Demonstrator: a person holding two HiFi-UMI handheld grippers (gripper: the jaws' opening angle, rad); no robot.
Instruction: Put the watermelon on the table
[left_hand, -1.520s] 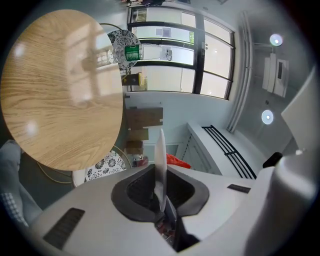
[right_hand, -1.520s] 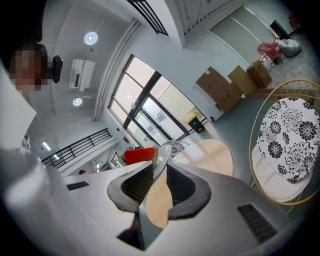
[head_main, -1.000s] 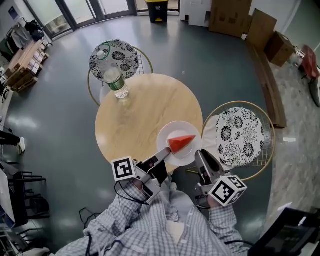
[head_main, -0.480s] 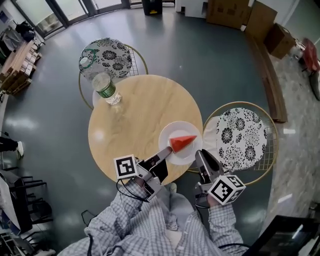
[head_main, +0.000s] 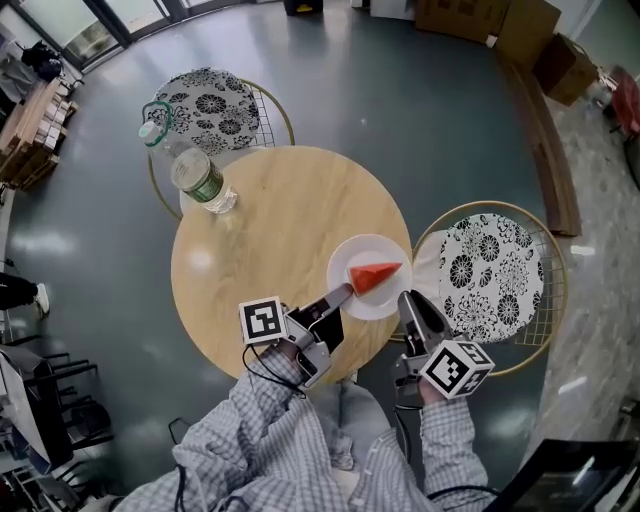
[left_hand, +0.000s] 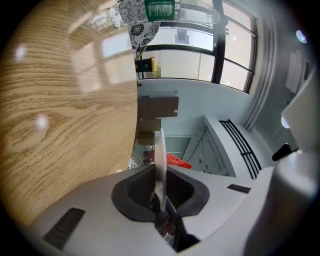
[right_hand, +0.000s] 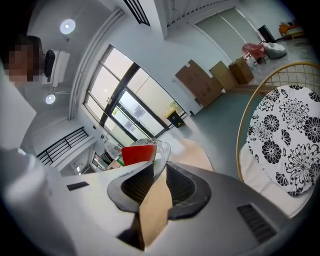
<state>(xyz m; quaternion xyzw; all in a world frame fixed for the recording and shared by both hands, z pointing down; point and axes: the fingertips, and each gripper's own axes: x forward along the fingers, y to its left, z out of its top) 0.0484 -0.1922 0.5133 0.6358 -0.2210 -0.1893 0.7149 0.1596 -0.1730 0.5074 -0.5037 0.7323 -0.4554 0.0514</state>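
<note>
A red watermelon wedge (head_main: 375, 274) lies on a white plate (head_main: 352, 262) over the near right part of the round wooden table (head_main: 270, 240). My left gripper (head_main: 345, 292) is shut on the plate's near left rim; in the left gripper view the plate (left_hand: 161, 150) runs edge-on between the jaws of my left gripper (left_hand: 160, 195), with the watermelon (left_hand: 176, 161) behind. My right gripper (head_main: 408, 298) holds the near right rim at the table's edge. In the right gripper view the watermelon (right_hand: 137, 154) shows above the clamped plate (right_hand: 162, 147). Whether the plate touches the table I cannot tell.
A clear water bottle (head_main: 190, 172) with a green label stands at the table's far left. Two round wire chairs with flowered cushions flank the table, one at the far left (head_main: 212, 100) and one at the right (head_main: 490, 275). Cardboard boxes (head_main: 470, 15) stand by the far wall.
Both grippers and the plate have come down toward the table top at its near right edge. Both grips are unchanged, and the watermelon lies the same way on the plate.
</note>
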